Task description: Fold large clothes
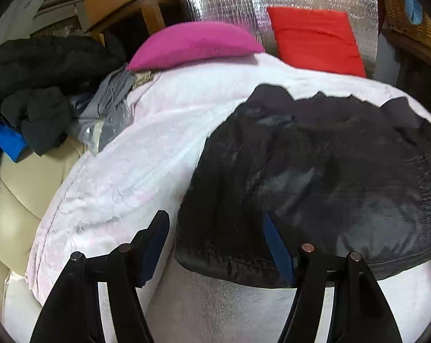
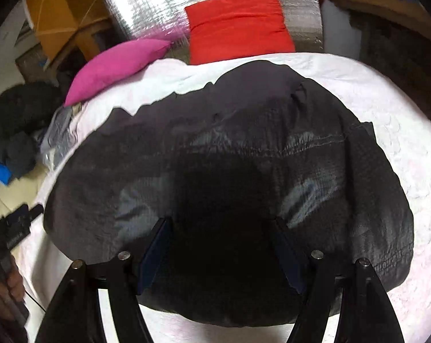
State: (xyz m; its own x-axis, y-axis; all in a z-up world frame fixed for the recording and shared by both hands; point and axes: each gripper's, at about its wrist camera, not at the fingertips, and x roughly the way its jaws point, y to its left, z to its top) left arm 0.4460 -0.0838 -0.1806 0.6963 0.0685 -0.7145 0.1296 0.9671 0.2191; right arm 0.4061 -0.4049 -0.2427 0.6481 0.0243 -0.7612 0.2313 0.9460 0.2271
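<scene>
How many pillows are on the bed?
2: a pink pillow by the sheet's far edge, and a red pillow to its right against the silver wall. Others may be hidden.

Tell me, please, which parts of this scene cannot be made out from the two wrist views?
- Black jacket: its near hem is hidden behind the right gripper in the right wrist view, and the shadow there hides any contact.
- Its right side is cut off by the frame edge in the left wrist view, beyond the left gripper.
- Clothes pile: too dark and jumbled to separate the garments.
- The hand is blurred at the right wrist view's edge.
</scene>
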